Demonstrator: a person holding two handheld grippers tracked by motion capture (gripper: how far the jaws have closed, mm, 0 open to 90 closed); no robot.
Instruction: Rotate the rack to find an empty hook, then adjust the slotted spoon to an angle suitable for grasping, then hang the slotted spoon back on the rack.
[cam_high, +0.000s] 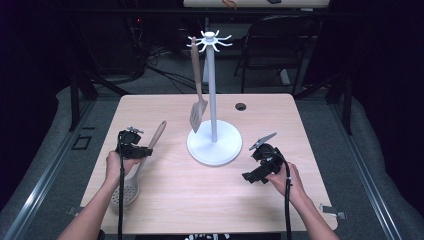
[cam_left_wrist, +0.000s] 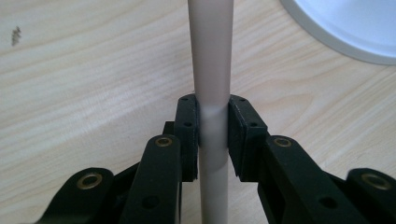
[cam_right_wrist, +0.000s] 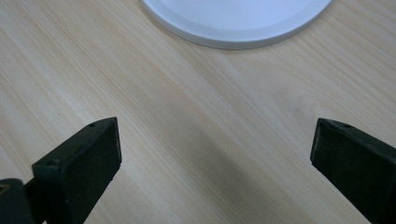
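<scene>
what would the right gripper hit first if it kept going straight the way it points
Probably the white round base of the utensil stand; the open right gripper has bare table between its jaws before it.

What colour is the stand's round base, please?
White; the base shows best in the high view.

We see the surface (cam_high: 200, 200) evenly lit from above against dark surroundings; shadows fall soft, the high view is slightly grainy, and both gripper views look soft close up.

White stand (cam_high: 214, 145) mid-table — sides open
</scene>
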